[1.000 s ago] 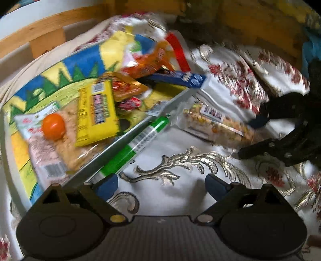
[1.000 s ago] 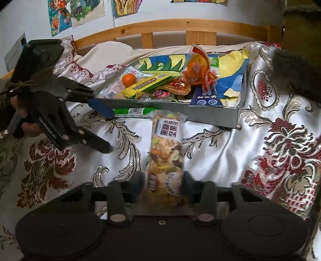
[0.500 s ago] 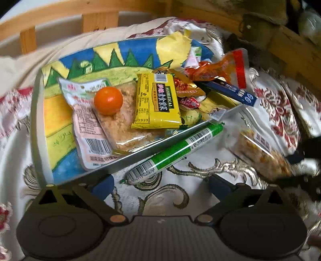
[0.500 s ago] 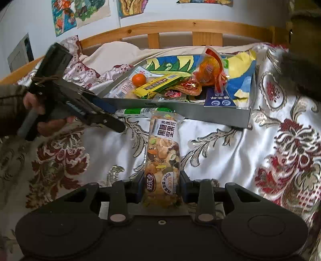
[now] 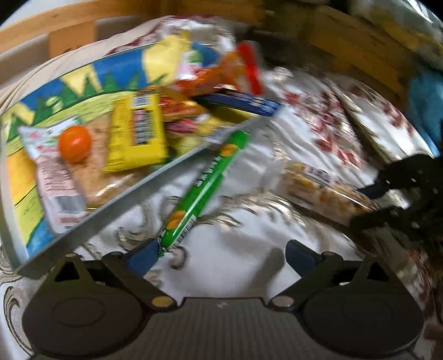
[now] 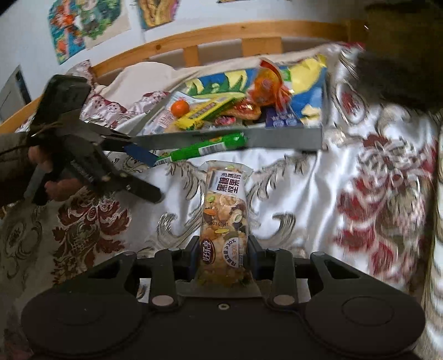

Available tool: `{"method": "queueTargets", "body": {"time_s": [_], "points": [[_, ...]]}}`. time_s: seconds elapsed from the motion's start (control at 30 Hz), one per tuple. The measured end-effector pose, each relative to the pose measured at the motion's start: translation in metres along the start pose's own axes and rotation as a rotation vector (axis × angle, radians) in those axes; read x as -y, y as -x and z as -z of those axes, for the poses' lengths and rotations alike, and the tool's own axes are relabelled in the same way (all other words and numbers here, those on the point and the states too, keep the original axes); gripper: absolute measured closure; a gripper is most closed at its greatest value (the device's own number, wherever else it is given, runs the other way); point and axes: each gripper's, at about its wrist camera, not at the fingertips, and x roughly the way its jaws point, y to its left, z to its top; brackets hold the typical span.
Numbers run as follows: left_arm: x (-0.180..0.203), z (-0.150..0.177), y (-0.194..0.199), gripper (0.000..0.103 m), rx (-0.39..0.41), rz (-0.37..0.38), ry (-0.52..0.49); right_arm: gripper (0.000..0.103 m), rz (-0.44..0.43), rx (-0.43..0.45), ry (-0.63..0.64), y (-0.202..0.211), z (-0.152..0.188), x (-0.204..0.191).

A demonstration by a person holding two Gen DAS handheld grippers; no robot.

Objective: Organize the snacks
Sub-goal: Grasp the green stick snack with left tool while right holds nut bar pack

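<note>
- Right wrist view: the right gripper (image 6: 223, 260) has its pads clamped on the sides of the clear plastic packet of mixed nuts with the white label (image 6: 224, 218); the packet runs forward from between the jaws, its far end over the bedspread.
- Beyond that packet's tip sits the shallow grey cardboard tray with the bright printed lining (image 6: 282, 138), already heaped with snacks, a small orange fruit (image 6: 179, 107) among them.
- Left wrist view, blurred: the left gripper (image 5: 221, 256) is spread wide with nothing between the jaws; the long green plastic-wrapped sausage stick (image 5: 206, 188) has its near end just at the left pad, lying along the tray's outer wall.
- Risk, as I read it: the packet is pinched near one end only, so it may sag or swivel and catch the tray wall on the way in.
- Risk two: the sausage stick looks round and slick, so closing on its tip could squirt it away.
- Surface: a glossy white quilted bedspread with red floral and gold scroll patterns (image 6: 318, 193), soft and wrinkled.
- Room: a wooden bed rail (image 6: 221, 30) behind, colourful drawings (image 6: 85, 25) on the pale wall.
</note>
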Motion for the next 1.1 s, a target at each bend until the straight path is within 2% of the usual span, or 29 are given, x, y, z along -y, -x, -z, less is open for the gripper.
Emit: {"method": "queueTargets", "body": {"time_s": [0.1,0.17,0.23,0.37,0.47,0.57,0.7,0.77,0.87,0.97,1.1], "points": [[0.007,-0.003,0.004,0.004,0.010,-0.008,-0.038,0.066,-0.005,-0.018,-0.025,0.005,0.007,-0.005],[0.005,-0.007,0.004,0.004,0.028,-0.045,-0.030,0.066,-0.002,-0.024,-0.019,0.005,0.010,-0.008],[-0.003,-0.014,-0.001,0.004,0.040,-0.083,0.004,0.066,0.000,-0.024,-0.012,0.004,0.011,-0.009],[-0.018,-0.025,-0.017,0.004,0.022,-0.098,0.076,0.066,-0.015,-0.022,-0.033,0.000,0.010,-0.006],[-0.022,-0.027,-0.028,0.005,0.004,-0.069,0.092,0.066,-0.025,-0.021,-0.043,-0.002,0.010,-0.004],[-0.017,-0.031,-0.034,0.005,-0.025,-0.026,0.055,0.066,-0.034,-0.022,-0.053,-0.003,0.010,-0.002],[-0.005,-0.033,-0.029,0.006,-0.040,0.016,0.000,0.066,-0.041,-0.017,-0.065,-0.001,0.011,0.000],[-0.002,-0.034,-0.024,0.007,-0.037,0.067,0.007,0.066,-0.038,-0.012,-0.066,0.002,0.011,0.001],[0.009,-0.037,-0.017,0.009,-0.027,0.136,0.001,0.066,-0.006,-0.005,-0.062,0.008,0.016,0.000],[0.022,-0.039,-0.017,0.014,-0.046,0.198,-0.020,0.066,0.087,0.003,-0.082,0.020,0.024,-0.001],[0.040,-0.041,-0.025,0.015,-0.034,0.127,-0.078,0.066,0.166,0.016,-0.132,0.029,0.031,0.005]]}}
